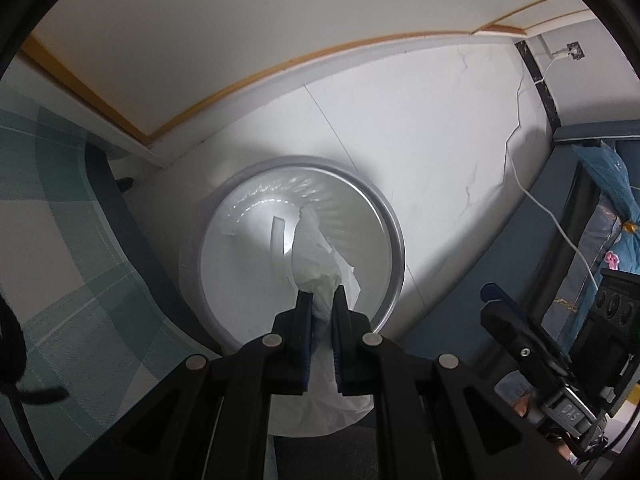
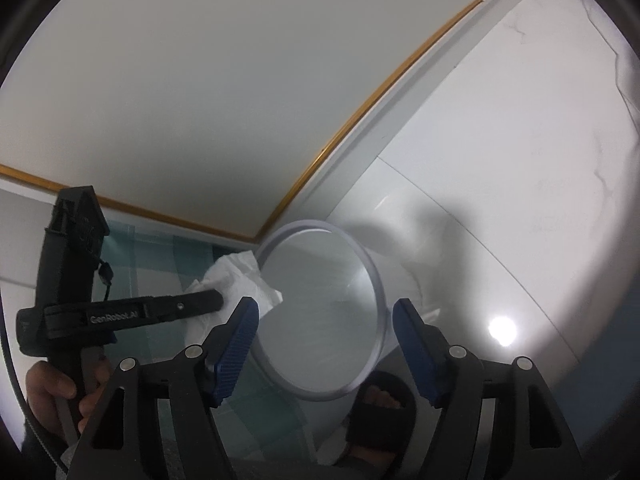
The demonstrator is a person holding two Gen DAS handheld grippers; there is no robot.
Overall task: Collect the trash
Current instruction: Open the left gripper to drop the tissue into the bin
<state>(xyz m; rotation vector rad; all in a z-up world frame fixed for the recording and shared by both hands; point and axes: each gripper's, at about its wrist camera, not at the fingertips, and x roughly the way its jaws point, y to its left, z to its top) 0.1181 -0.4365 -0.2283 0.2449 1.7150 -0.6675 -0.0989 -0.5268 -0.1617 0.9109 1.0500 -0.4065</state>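
Observation:
My left gripper (image 1: 322, 296) is shut on a crumpled white tissue (image 1: 316, 256) and holds it over the open mouth of a round white trash bin (image 1: 394, 236) lined with a clear bag. In the right wrist view the left gripper (image 2: 216, 300) shows from the side with the tissue (image 2: 240, 276) beside the bin's rim (image 2: 376, 280). My right gripper (image 2: 326, 320) is open and empty, just in front of the bin's mouth. It also shows at the lower right of the left wrist view (image 1: 504, 312).
The bin stands on a white tiled floor (image 1: 440, 140) by a white wall with a wood-trimmed panel (image 1: 320, 50). A green checked cloth (image 1: 60, 220) lies at the left. A white cable (image 1: 560, 228) runs along blue furniture at the right. A sandalled foot (image 2: 380, 412) is below the bin.

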